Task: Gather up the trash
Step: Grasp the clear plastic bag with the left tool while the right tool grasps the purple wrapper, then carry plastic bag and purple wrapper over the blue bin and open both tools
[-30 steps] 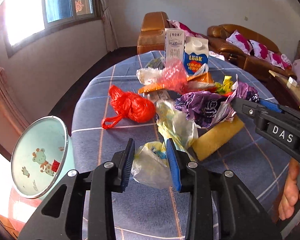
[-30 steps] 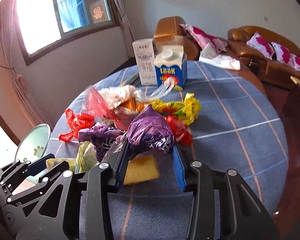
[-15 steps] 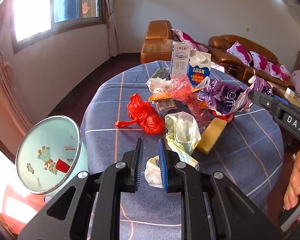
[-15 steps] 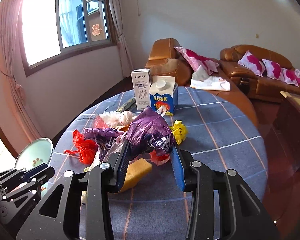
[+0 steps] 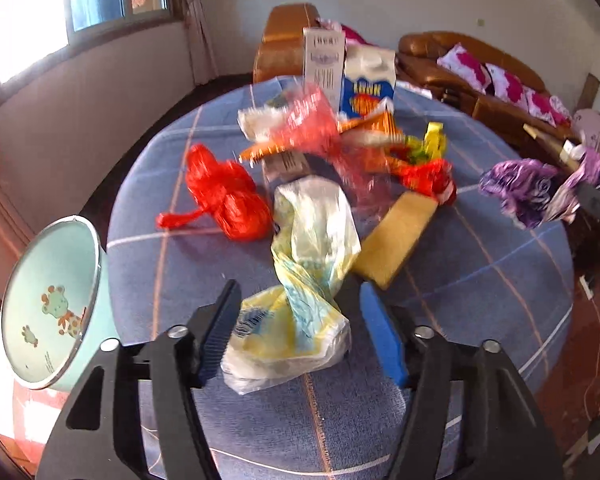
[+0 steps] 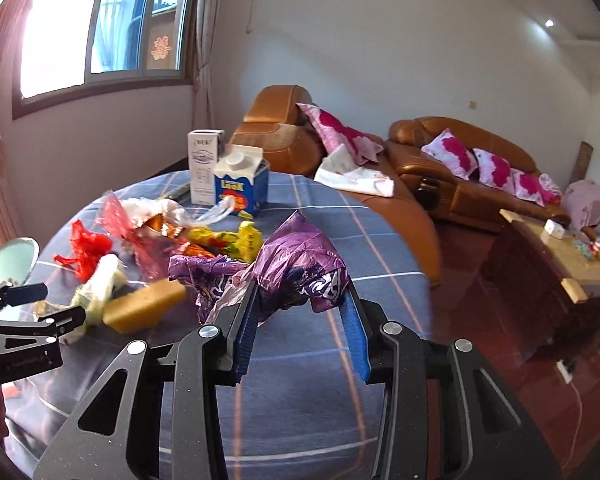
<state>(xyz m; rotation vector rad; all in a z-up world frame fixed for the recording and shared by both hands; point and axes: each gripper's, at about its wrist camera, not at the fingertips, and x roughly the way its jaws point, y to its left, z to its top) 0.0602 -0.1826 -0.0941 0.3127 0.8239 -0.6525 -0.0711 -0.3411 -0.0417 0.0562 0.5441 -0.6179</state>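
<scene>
Trash pickup at the round bench, one wrapper already lifted.

The right gripper (image 6: 300, 320) has its fingers clamped on a crumpled purple wrapper (image 6: 300, 264), held up off the blue checked bench (image 6: 364, 216). The left gripper (image 5: 296, 328) is opening its fingers around a pale yellow plastic bag (image 5: 300, 304) that lies on the cloth, the pads not pressing it. A mint bin (image 5: 48, 304) stands just past the bench's left edge.

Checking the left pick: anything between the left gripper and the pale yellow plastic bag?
Nothing visible. The pale yellow plastic bag already lies between the opening jaws of the left gripper; pads don't press it. The yellow sponge sits just beyond, right of it.
</scene>
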